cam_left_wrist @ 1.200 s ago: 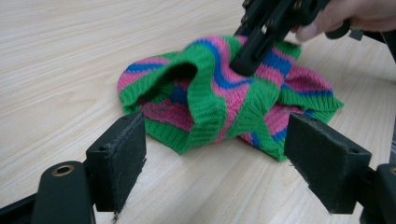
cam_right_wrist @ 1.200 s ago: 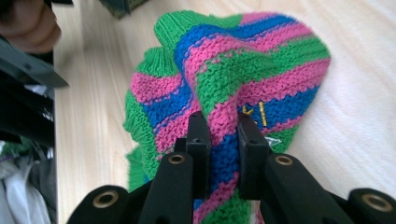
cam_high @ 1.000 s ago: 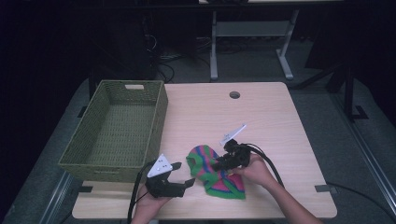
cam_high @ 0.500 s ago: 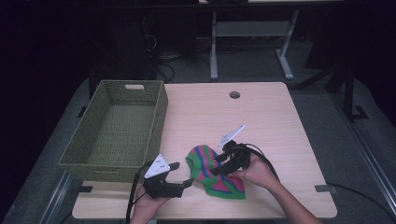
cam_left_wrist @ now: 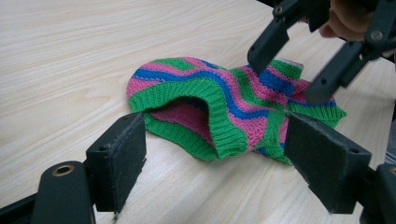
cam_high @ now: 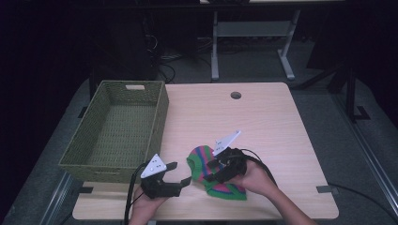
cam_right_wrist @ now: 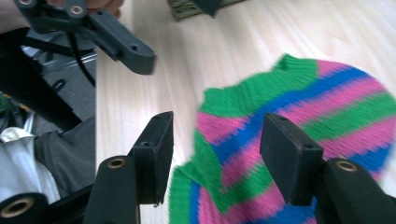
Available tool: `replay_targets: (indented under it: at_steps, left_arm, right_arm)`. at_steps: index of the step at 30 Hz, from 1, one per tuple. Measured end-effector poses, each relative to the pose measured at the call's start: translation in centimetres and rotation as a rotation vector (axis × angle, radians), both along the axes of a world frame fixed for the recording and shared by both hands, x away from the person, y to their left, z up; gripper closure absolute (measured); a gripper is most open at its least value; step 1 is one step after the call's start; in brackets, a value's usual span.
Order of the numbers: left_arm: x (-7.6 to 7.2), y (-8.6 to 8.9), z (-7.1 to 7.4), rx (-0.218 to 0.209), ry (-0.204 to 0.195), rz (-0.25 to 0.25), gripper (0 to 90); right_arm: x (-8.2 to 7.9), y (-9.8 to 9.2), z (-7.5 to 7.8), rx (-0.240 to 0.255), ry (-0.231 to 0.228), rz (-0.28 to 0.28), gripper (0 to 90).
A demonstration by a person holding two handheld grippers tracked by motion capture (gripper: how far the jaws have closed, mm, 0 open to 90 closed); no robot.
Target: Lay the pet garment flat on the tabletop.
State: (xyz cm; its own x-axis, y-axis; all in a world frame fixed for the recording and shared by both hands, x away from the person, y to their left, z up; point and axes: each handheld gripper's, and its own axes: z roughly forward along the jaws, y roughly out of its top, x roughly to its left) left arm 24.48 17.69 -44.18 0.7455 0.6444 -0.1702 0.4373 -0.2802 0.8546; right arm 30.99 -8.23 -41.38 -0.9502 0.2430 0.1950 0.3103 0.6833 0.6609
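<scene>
Pale wood table (cam_high: 281,140): striped sock (cam_high: 209,174) lies near its front edge (bunched), right of the basket (cam_high: 117,129). Right gripper (cam_high: 212,172) has just let go and lifted, jaws apart; left gripper (cam_high: 180,174) waits open beside the cuff, ready to regrasp.

- a light wooden table (cam_high: 281,126) with a round cable hole (cam_high: 236,95) near its far edge.
- a green woven basket (cam_high: 89,154) on the table's left side, rectangular, with a slot handle in its far wall; its inside looks bare.
- behind the table, a grey metal stand (cam_high: 251,30) on a dark floor.
- loose cables (cam_high: 173,70) lie on the floor near that stand.
</scene>
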Motion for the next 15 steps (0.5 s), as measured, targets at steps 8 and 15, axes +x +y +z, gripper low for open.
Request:
replay_targets:
  at_steps: [8, 15]
  left_arm:
    - [-0.3, 0.0, 0.1, 0.007, 0.0, -0.006, 20.6]
    - [-0.3, 0.0, 0.1, 0.001, -0.004, -0.001, 20.6]
  right_arm:
    - [0.4, 2.8, -2.7, -0.087, 0.022, 0.032, 46.1]
    - [0.4, 3.4, -3.8, -0.123, -0.01, 0.002, 57.4]
